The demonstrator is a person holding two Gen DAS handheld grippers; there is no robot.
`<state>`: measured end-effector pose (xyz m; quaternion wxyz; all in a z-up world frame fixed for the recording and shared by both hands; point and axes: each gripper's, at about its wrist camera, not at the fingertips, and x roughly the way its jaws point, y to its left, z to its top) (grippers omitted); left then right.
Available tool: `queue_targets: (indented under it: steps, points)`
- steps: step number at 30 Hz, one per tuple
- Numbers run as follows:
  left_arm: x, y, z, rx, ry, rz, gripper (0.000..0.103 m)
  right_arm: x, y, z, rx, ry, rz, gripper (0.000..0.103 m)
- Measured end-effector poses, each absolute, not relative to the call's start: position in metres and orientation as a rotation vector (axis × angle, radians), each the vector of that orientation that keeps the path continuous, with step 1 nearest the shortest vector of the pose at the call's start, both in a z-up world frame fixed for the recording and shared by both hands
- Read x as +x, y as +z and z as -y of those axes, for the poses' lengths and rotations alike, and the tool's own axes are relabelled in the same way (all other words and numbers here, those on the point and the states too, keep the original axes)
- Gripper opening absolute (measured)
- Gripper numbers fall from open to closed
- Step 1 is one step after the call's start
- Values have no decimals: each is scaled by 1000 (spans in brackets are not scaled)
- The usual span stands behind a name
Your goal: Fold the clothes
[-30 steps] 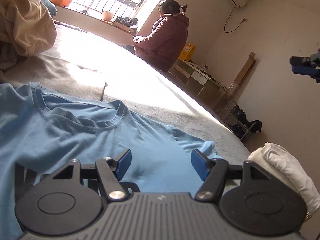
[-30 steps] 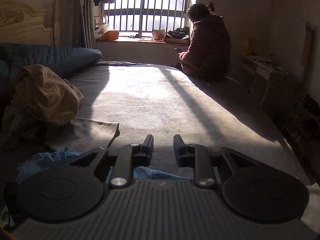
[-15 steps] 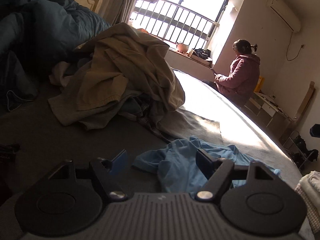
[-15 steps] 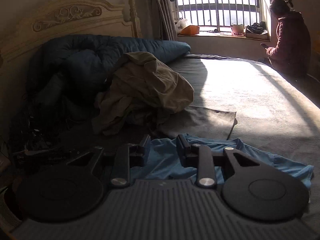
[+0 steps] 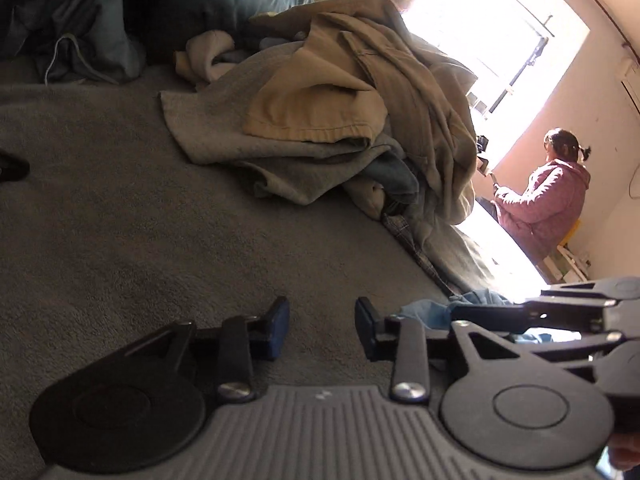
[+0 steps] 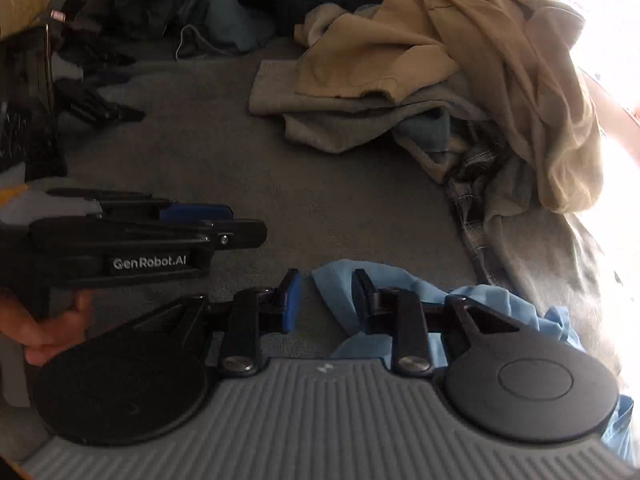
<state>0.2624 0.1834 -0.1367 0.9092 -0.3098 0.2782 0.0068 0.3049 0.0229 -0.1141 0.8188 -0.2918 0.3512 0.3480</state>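
So the whole thing plays out on a bed (image 5: 120, 208) covered with a grey, slightly fuzzy blanket, mostly in shadow here. Hard sunlight comes through a big window (image 5: 500, 12) at the far end and blows out that side of both views. A person in a pink hooded jacket (image 5: 548, 200) sits over by the window, turned away. The wall there is a plain pale tone.

Middle of the bed has a messy heap of unfolded clothes (image 5: 340, 112): a tan garment on top, a grey towel-like piece under it, some denim and a bit of plaid poking out at the bottom. Behind the heap there's a dark blue duvet (image 5: 100, 8) bunched toward the head of the bed. In the right wrist view some dark clutter (image 6: 36, 92) sits at the left edge of the bed; can't make out what it is.

The light blue T-shirt (image 6: 400, 284) lies crumpled on the blanket, near the heap but apart from it. The right hand-held gripper (image 6: 325, 300) hangs right over it, jaws narrowly parted, and a corner of the shirt sits in the gap; from this angle it's not clear whether the pads actually press on the fabric.

The left hand-held gripper (image 5: 322, 322) is just left of the shirt, over bare blanket, jaws closing with nothing between them. The right wrist view shows it side-on, with a hand (image 6: 48, 328) around its grip.
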Motion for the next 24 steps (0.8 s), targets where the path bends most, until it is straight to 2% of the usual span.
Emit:
queue_targets:
  steps: [1,4,6,7,8,15,19,24]
  points:
    - [264,-139,-187,-675,1,-578,26,308,-124,-29,-677,732,-749,27]
    - [264,-142,-185,-652,-43,-576,25,317,-145,-38,-768,722,-754,30]
    - [265,-144,-180,-628,-85,-578,25,324,-148,-39,-762,724,-761,27]
    - [265,-144,-177,-619,-107,-577,25,330,-143,-37,-718,720,-774,21]
    - [265,-143,-174,-611,-131,-577,26,335,-136,-32,-656,701,-776,4]
    - [262,-140,-142,-511,-334,-601,35,361,-73,51,-39,699,-690,4]
    - [259,-139,-123,-469,-412,-602,43,369,-55,105,312,771,-609,4]
    - [259,-142,-120,-485,-414,-603,47,382,-58,132,519,815,-563,4]
